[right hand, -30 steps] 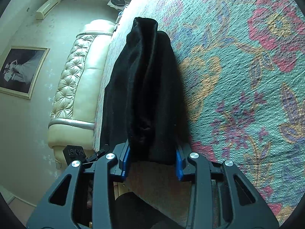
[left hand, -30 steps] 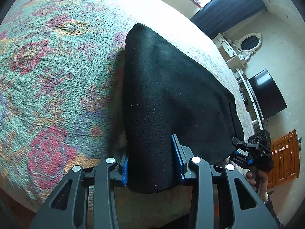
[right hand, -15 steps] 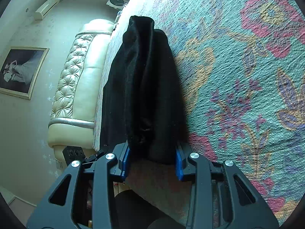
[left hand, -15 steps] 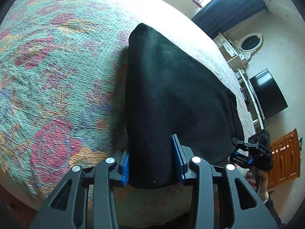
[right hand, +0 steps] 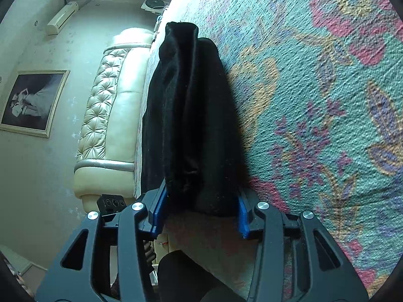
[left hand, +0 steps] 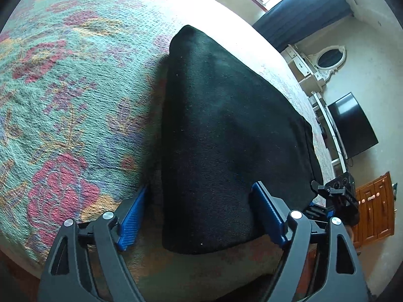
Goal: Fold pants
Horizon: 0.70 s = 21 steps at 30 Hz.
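floral bedspread (left hand: pixel 63 105) | tufted headboard (right hand: pixel 105 105) | framed picture (right hand: pixel 32 100) | television (left hand: pixel 352 125)

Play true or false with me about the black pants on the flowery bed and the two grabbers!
1. The pants are black. True.
2. The pants hang in the air above the bed. False: they lie folded on the flowery bedspread, near its edge.
3. The left gripper is squeezing the pants tight. False: its jaws have just been opening and stand wide, with a gap showing beside the cloth on one side.
4. The right gripper has the pants between its blue pads. True: its jaws have just been opening a little, and whether the pads press on the cloth cannot be told.
5. A television is switched on and showing a cartoon. False: its screen is dark.
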Tool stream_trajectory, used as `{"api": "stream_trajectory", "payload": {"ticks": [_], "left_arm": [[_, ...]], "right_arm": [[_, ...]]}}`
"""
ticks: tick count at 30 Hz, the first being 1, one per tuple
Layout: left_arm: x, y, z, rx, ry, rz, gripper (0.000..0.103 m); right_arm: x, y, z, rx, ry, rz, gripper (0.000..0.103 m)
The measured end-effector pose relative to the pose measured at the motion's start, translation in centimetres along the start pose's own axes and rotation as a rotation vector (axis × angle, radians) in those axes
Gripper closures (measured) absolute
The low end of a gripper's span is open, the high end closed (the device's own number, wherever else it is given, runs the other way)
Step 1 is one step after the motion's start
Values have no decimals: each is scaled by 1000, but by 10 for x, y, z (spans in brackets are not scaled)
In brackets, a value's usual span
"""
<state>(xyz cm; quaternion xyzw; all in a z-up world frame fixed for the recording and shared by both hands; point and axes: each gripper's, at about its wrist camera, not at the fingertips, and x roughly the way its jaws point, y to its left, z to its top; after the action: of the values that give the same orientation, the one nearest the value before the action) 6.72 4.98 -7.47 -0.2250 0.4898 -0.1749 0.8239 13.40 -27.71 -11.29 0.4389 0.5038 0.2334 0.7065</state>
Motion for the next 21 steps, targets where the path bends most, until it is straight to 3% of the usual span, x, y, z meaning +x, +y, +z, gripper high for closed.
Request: {"api": "stream_trajectory", "payload": {"ticks": [5, 9, 17, 21], "left_arm": [[0, -9, -3, -3, -18, 77, 19], [-7, -15, -6, 12, -26, 172, 18], [-23, -45, -25, 150, -65, 336, 18], [-33, -55, -36, 194, -76, 393, 18]], "right_arm": [[-10, 2, -3, 20, -17, -2, 49], [-22, 3, -9, 23, -24, -51, 45], [-31, 17, -32, -26, -46, -237, 43], [-25, 36, -49, -128, -60, -360, 26]]}}
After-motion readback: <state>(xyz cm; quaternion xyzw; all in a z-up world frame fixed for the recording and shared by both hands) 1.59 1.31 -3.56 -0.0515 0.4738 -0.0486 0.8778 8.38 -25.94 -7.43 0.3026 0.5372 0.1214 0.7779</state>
